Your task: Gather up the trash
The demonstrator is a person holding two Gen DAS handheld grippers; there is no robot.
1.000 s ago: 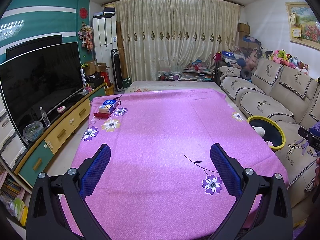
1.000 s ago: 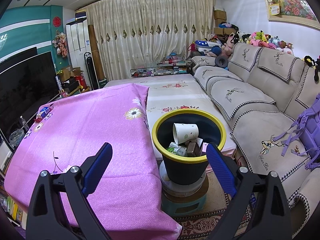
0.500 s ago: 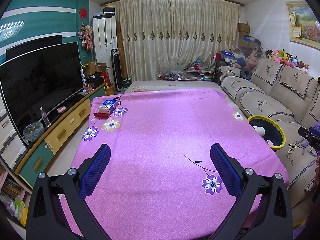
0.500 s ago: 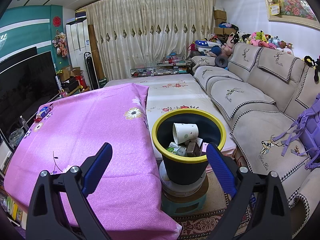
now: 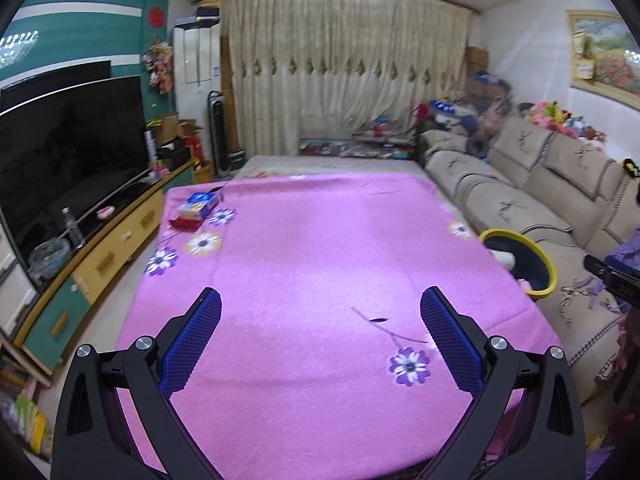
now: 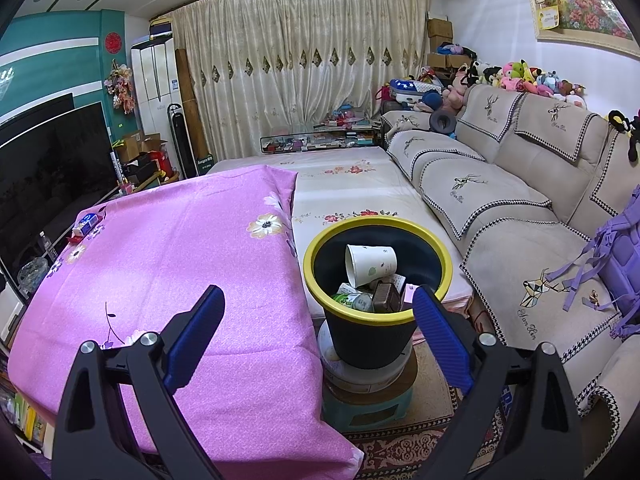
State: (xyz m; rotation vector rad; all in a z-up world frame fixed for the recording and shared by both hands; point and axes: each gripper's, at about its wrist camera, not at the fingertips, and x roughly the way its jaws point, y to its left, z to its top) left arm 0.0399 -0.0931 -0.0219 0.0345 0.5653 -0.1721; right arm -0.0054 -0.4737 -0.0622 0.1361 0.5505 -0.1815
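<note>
A living room: a pink cloth (image 5: 320,264) covers the table, TV to one side, sofa (image 5: 532,184) to the other. In the left view the left gripper (image 5: 320,320) hangs over bare cloth, fingers wide apart and empty; only a box (image 5: 198,208) lies at the far corner. This view has swung and blurred since half a second ago — the left hand is on the move, perhaps toward that box.

In the right view the right gripper (image 6: 316,312) is likewise spread and empty, unmoved, facing the bin (image 6: 378,276) beside the table. The bin holds a cup (image 6: 370,264) and other trash. Collection looks nearly done — next, reach the box if it counts as trash.
</note>
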